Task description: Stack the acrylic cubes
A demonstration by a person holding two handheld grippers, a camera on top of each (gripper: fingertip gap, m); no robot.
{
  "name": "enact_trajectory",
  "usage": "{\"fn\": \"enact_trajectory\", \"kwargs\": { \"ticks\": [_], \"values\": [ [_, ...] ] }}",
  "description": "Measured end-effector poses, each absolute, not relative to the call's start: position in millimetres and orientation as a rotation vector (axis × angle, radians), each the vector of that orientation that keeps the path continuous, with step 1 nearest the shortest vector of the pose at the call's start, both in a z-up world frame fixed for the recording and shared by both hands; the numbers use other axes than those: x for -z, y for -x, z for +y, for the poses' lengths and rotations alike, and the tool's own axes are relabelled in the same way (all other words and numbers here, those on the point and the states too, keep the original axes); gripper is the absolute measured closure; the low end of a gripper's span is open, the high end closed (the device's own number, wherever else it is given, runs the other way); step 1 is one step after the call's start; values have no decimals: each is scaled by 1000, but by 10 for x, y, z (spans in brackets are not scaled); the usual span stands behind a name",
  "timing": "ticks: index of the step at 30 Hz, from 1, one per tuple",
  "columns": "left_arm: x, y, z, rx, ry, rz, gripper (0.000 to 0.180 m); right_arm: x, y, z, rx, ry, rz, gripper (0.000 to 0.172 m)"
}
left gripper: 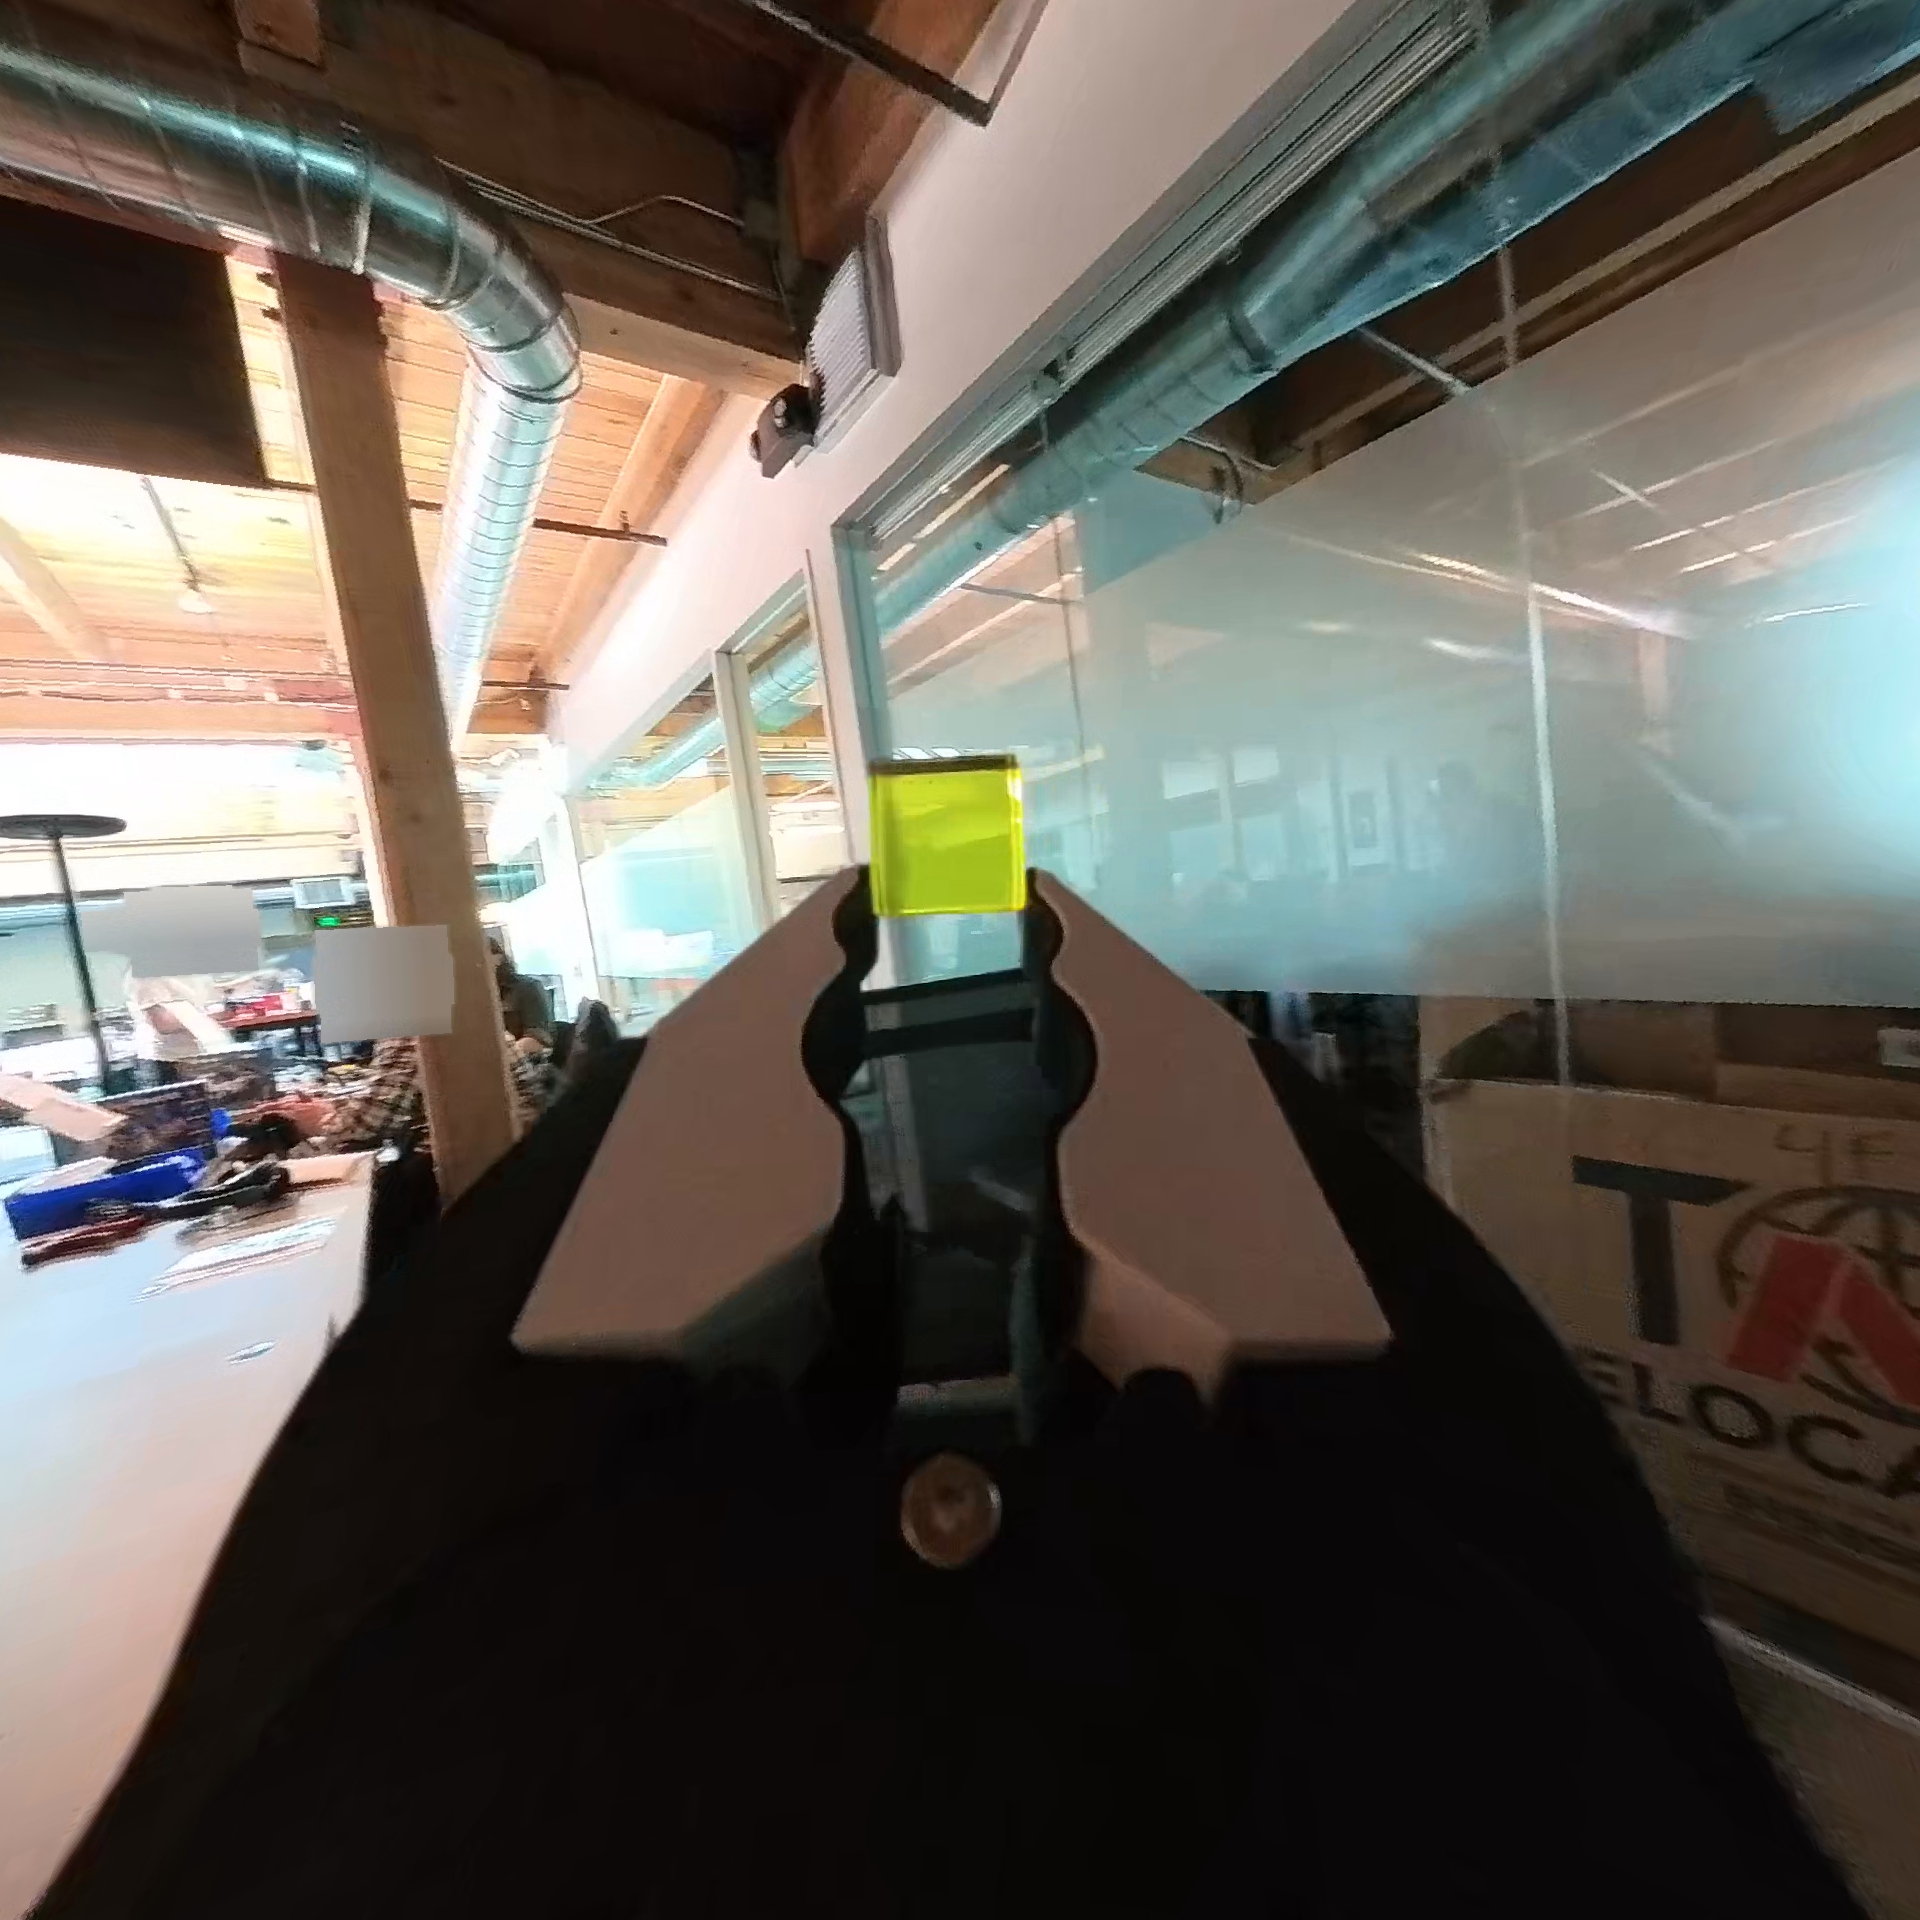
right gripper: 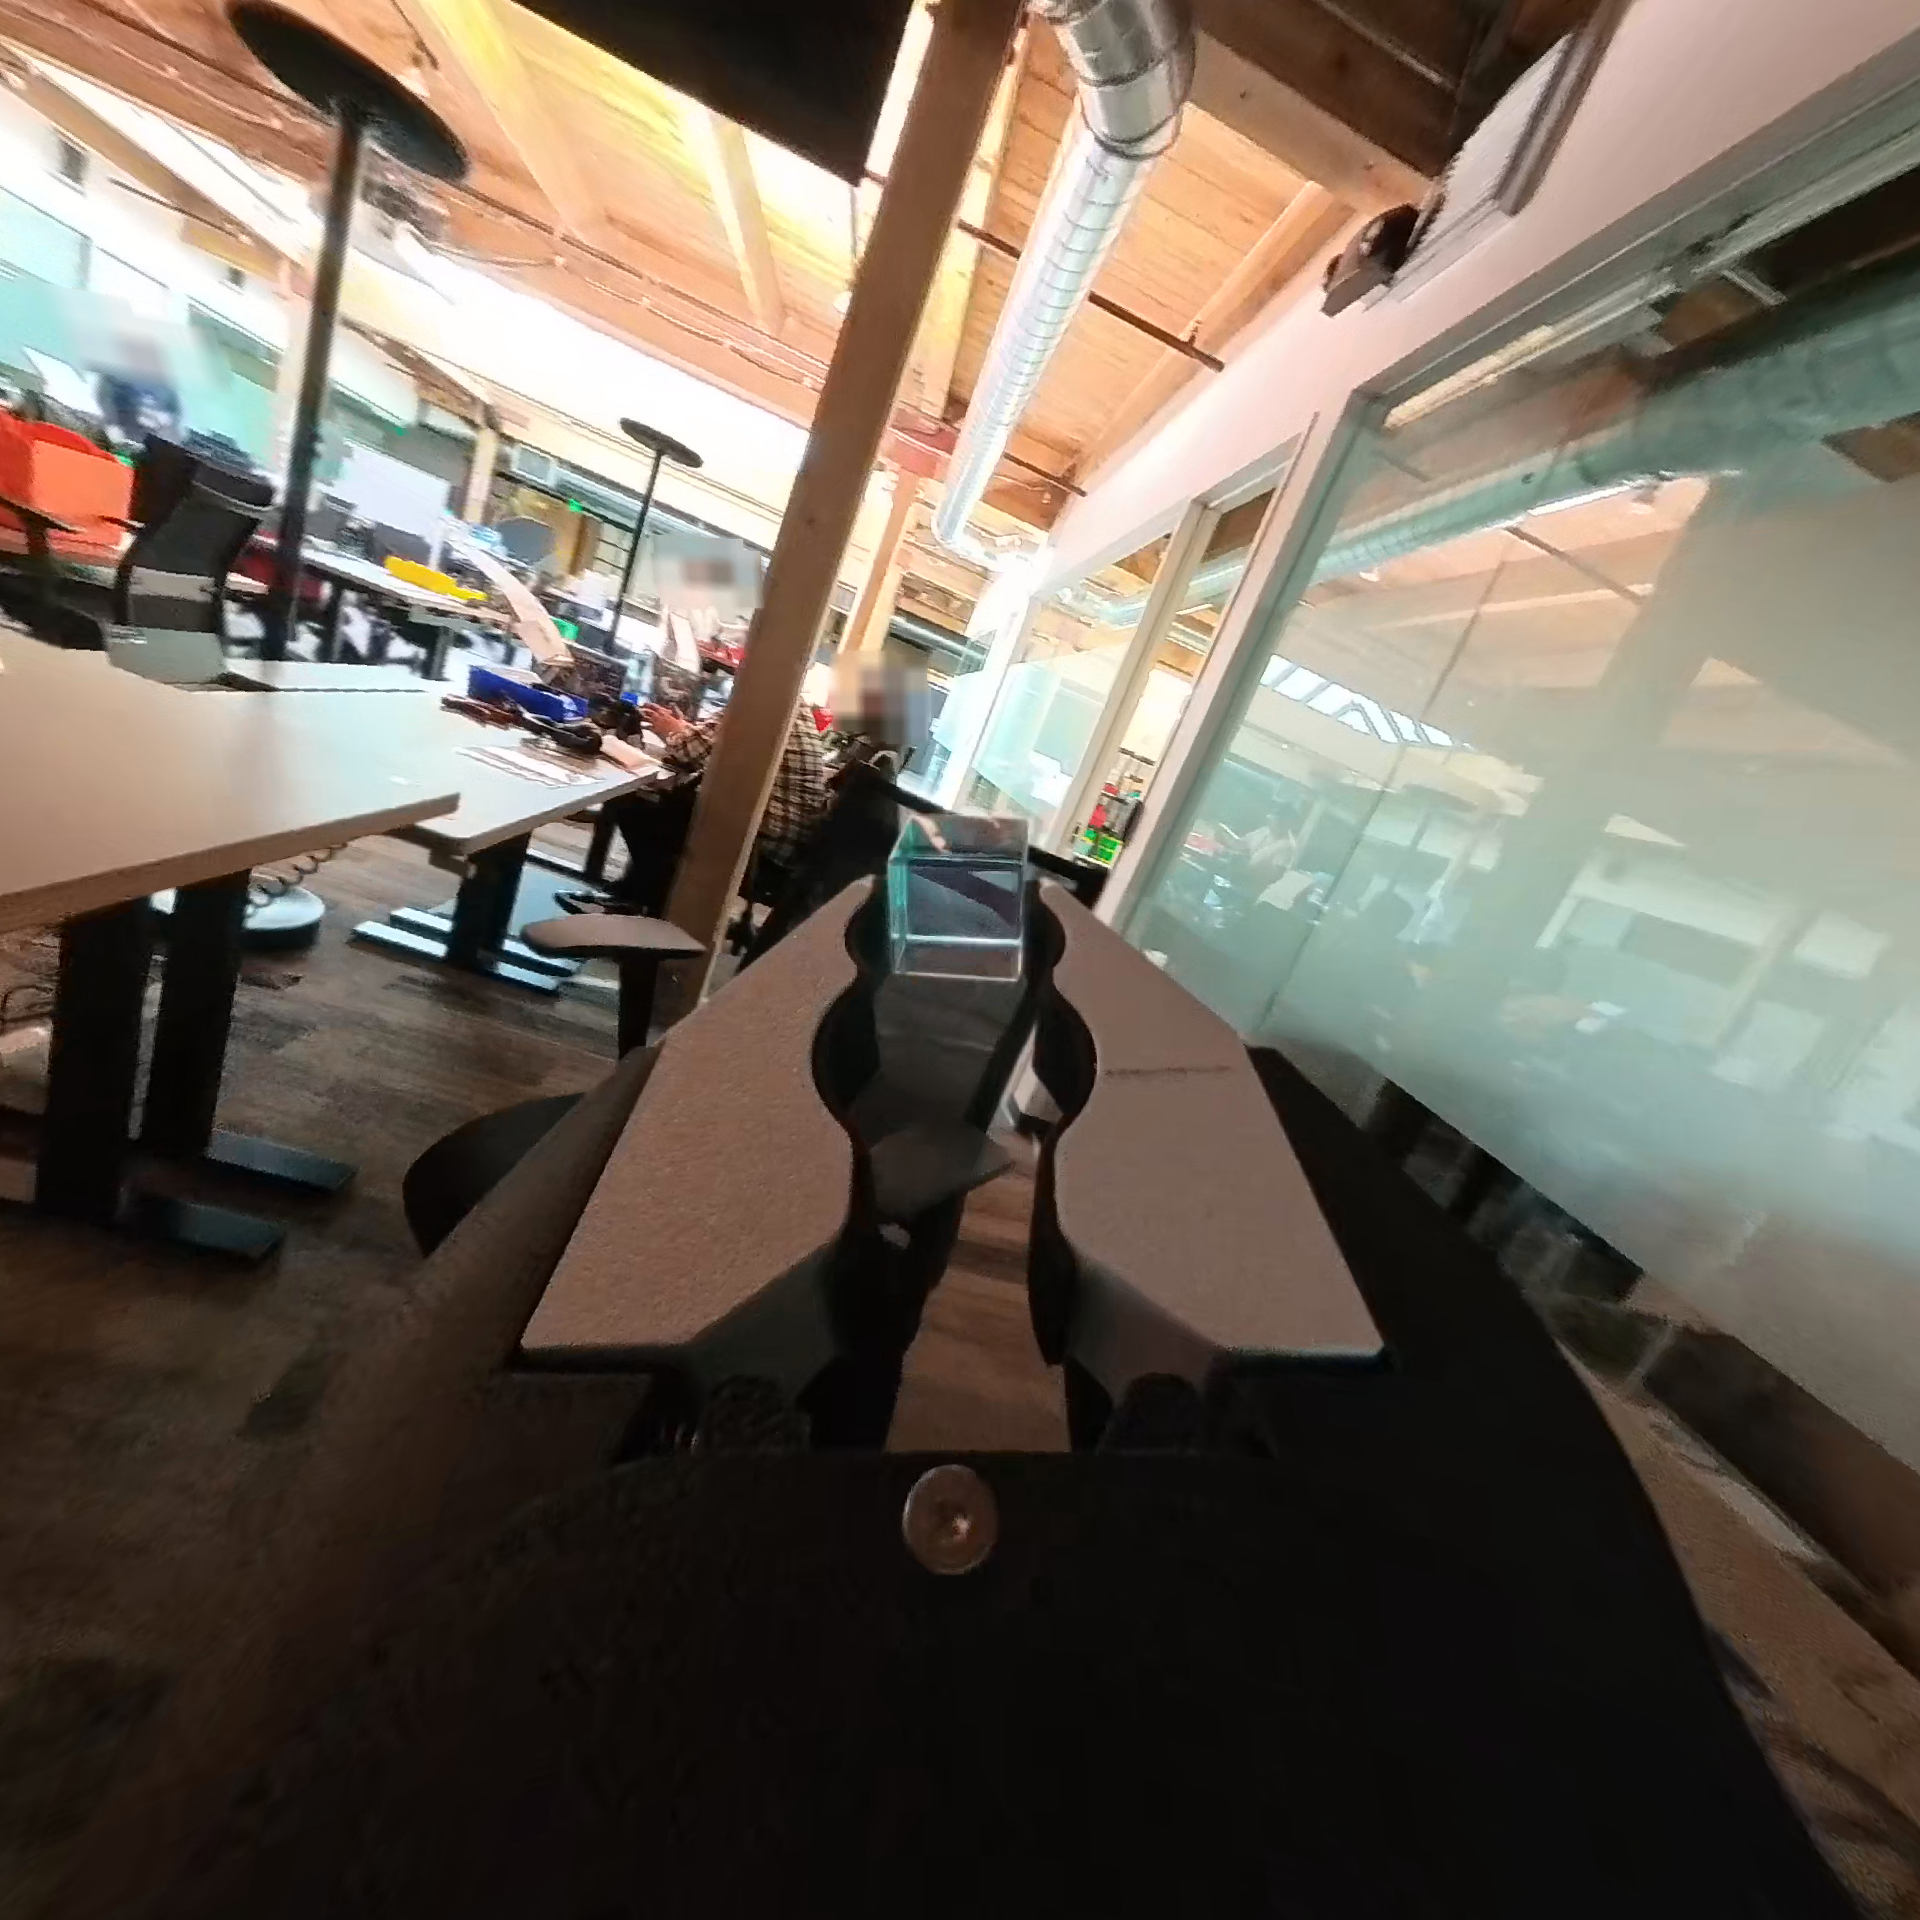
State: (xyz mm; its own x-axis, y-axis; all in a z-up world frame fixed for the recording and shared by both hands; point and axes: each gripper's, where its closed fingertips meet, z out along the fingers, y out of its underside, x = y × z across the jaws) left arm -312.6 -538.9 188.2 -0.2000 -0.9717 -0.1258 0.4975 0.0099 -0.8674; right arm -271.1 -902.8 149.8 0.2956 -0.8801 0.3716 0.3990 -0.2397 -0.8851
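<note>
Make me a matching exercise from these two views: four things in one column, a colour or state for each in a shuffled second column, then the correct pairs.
Things:
1. Cube in the left hand-held gripper
2. Cube in the right hand-held gripper
3. Ceiling duct
4. Post

Descriptions:
A. Pale wood, leaning in the picture
B. Clear and see-through, pinched at the fingertips
C. Shiny ribbed metal
D. Translucent yellow, pinched at the fingertips

The clear cube shows the room through it.

Pairs: 1-D, 2-B, 3-C, 4-A

Black tongs (left gripper: pixel 951 904), 2 grey-topped fingers (right gripper: pixel 727 1164), 1 silver screw (right gripper: pixel 948 1529).
</note>
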Motion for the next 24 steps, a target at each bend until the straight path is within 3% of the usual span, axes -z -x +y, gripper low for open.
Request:
{"fn": "enact_trajectory", "kwargs": {
  "ticks": [14, 24],
  "values": [
    [-1887, 2311, -5155, 1079, 845, 744, 155, -1657, 119, -8136, 857, 1342, 92, 149],
    [-1764, 2883, -4850, 652, 1004, 589, 154, -1731, -299, -6292, 305, 1267, -227, 148]
  ]
}}
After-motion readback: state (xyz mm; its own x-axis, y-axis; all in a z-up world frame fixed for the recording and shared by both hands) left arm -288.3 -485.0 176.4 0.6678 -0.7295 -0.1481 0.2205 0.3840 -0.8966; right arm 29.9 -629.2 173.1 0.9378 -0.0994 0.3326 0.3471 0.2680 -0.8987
